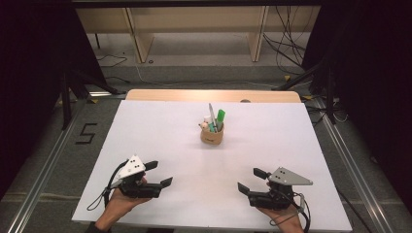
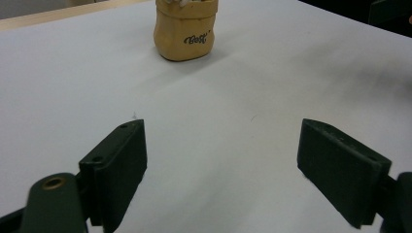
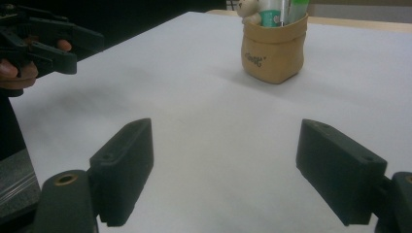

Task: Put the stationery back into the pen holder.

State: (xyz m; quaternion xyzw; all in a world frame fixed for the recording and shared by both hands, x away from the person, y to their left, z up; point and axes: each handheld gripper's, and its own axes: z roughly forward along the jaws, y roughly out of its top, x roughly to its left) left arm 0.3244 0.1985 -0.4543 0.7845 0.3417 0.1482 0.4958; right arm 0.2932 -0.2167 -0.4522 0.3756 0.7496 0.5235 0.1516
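Overhead, from the high view, a white table (image 1: 160, 131) carries a small tan pouch-like holder (image 1: 212, 135) standing upright toward the far middle; a green marker (image 1: 220, 118), a grey pen (image 1: 212, 112) and a small pale figure (image 1: 206, 125) stick up out of it; the left gripper (image 1: 158, 174) sits near the front left of the table in a person's hand (image 1: 118, 204), its jaws spread wide with nothing between them; the right gripper (image 1: 251, 179) sits near the front right, likewise spread wide and holding nothing; both grippers are well apart from the holder and from each other, each angled inward toward the table's middle.

Next, the left gripper view looks along its own two black jaws, which stand far apart over bare white surface; the holder (image 2: 185, 30) stands well beyond them near the top edge, dark script lettering on its front; its top is cut off by the frame.

Lastly, the right gripper view shows its own jaws equally wide with only table between; the holder (image 3: 274, 48) stands upright farther off at upper right, the figure (image 3: 248, 9) and the marker (image 3: 297, 8) rising from its mouth; the left gripper (image 3: 73, 46) appears at upper left, fingers wrapped behind it, jaws parted.
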